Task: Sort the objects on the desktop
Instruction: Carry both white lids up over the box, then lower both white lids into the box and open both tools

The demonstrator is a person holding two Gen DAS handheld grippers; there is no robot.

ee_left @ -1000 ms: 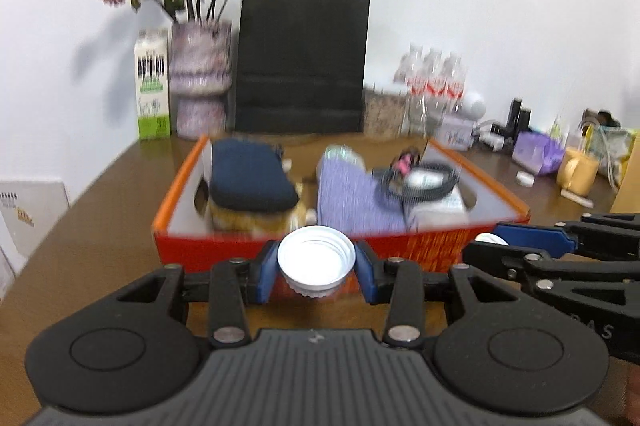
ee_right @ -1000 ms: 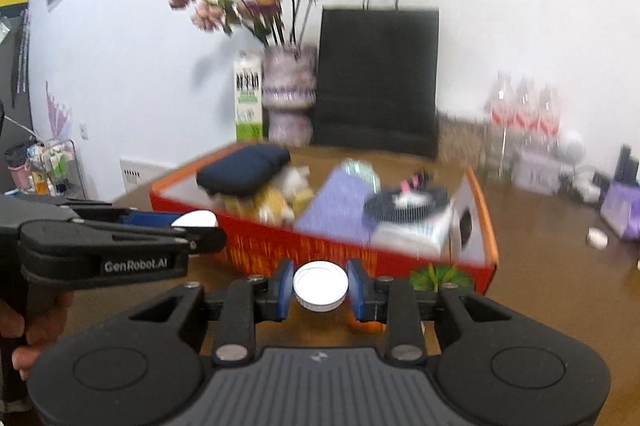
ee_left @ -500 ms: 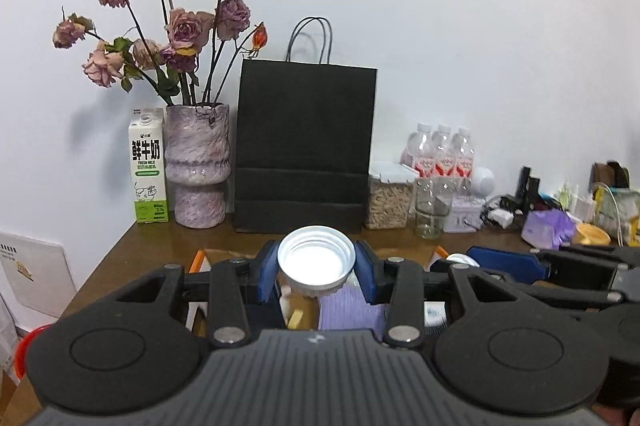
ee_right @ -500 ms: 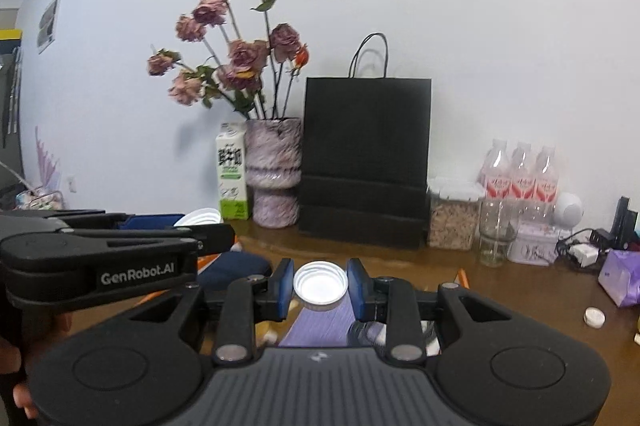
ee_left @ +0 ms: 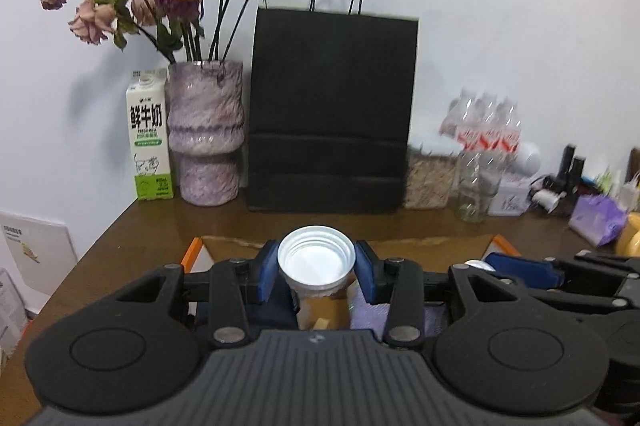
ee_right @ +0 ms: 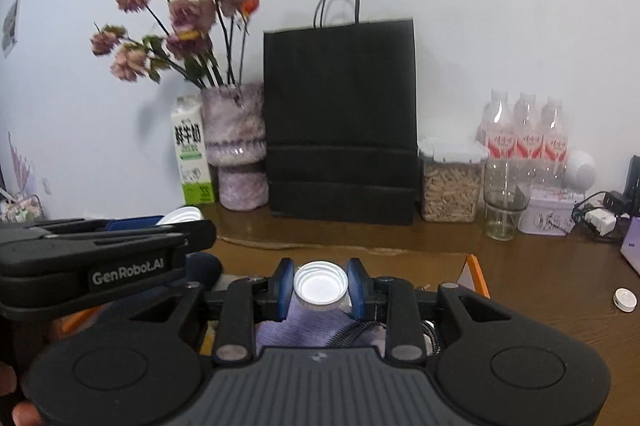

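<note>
Holding, left: the left gripper [ee_left: 316, 272] is clamped on a larger white cap [ee_left: 316, 262], hollow side to the camera.
Holding, right: the right gripper [ee_right: 320, 288] pinches a smaller white cap [ee_right: 320, 285] the same way, its jaws set narrower.
Just changed: a second ago both pairs of tongs looked at the orange box [ee_left: 191, 253] from its front wall; now they hang above it, only its rear rim and flap showing, with the back of the wooden table [ee_left: 168, 222] and the wall filling the views.
Meaning: both caps appear to be over the box, so letting them go inside looks like the next step; neither is down yet.
Below the tongs: a lilac cloth [ee_right: 316, 330], a dark pouch [ee_right: 204, 266] and a black cable [ee_right: 356, 332] lie in the box.
Loose on the table: one small white disc [ee_right: 625, 299], right of the box.
Count, caps: two held, one per gripper.
Count, far row: one milk carton [ee_left: 149, 134], one vase [ee_left: 206, 130] of dried roses, one black paper bag [ee_left: 332, 114], one clip-lid container [ee_right: 452, 182] of pellets, one empty glass [ee_right: 504, 206], three water bottles [ee_right: 524, 130].
</note>
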